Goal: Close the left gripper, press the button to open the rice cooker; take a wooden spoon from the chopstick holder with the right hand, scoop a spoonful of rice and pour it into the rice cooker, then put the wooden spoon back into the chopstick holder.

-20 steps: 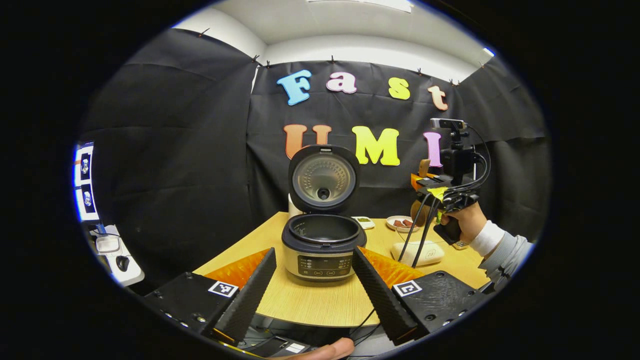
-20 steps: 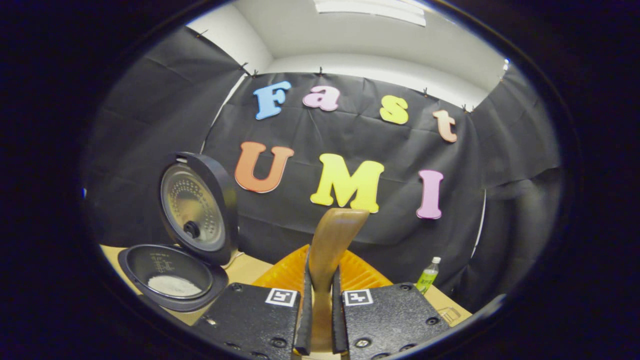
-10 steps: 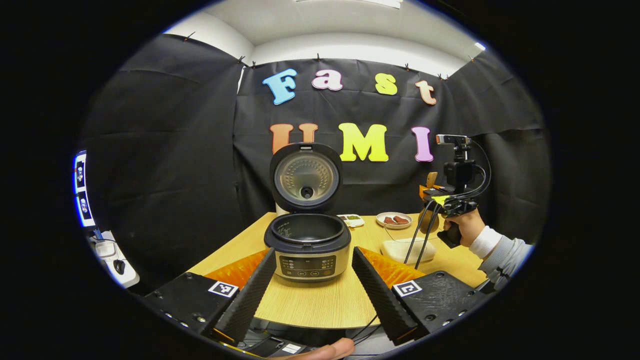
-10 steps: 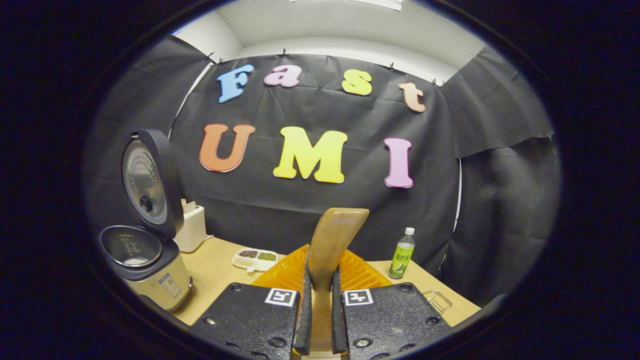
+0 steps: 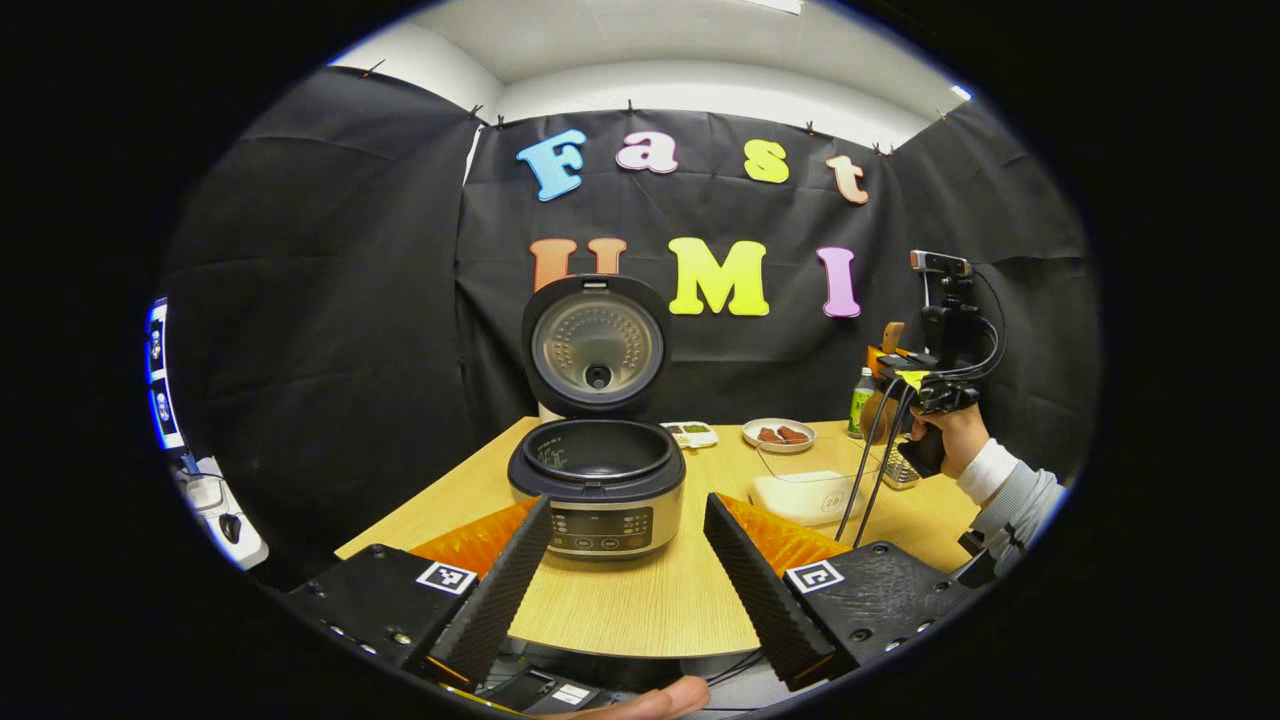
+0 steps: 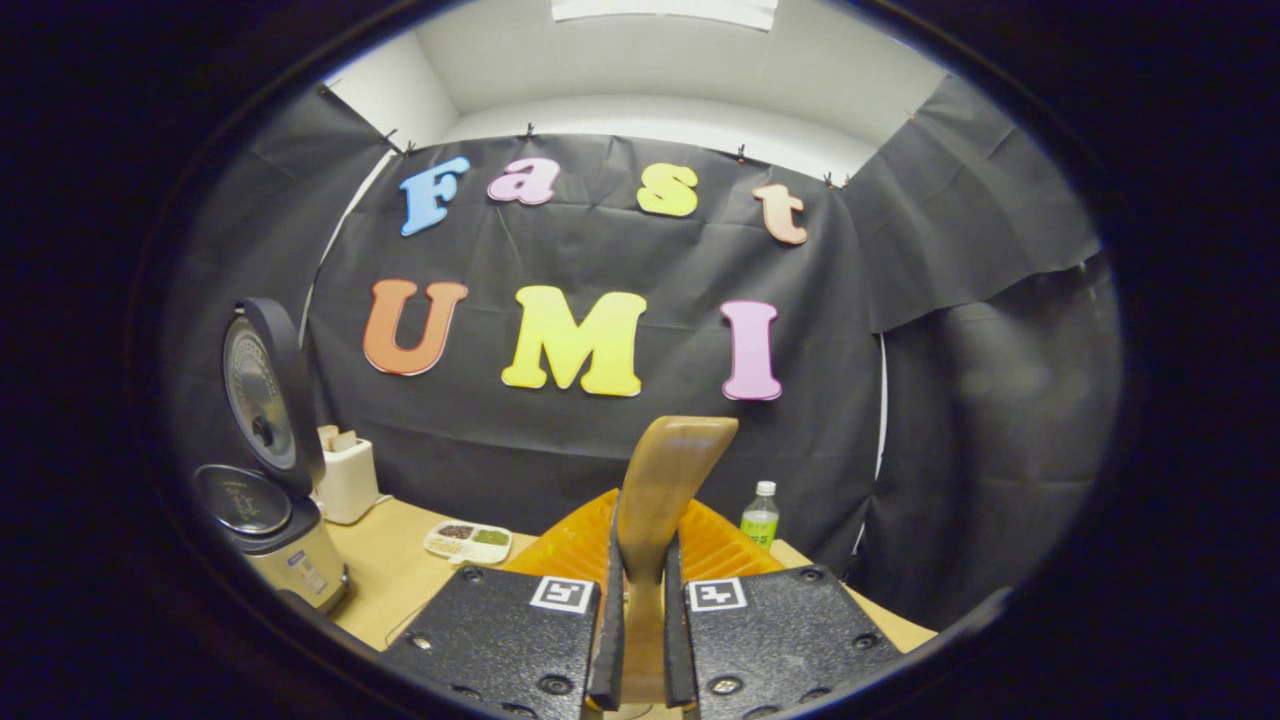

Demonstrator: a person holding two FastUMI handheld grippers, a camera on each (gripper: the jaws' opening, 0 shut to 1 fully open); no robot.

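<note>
The rice cooker [image 5: 597, 470] stands lid-up near the table's [image 5: 650, 600] left edge. What remains, I judge, is returning the wooden spoon [image 6: 655, 520]: keep it upright and lower it straight into the holder (not identifiable here). The right gripper [image 6: 640, 640] clamps the spoon, raised over the right edge; the left gripper [image 5: 625, 585] hangs spread, empty.

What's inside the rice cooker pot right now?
In the left gripper view the rice cooker stands lid-up; its dark inner pot shows upper wall and markings. The near rim hides the bottom, so rice there cannot be confirmed.
</note>
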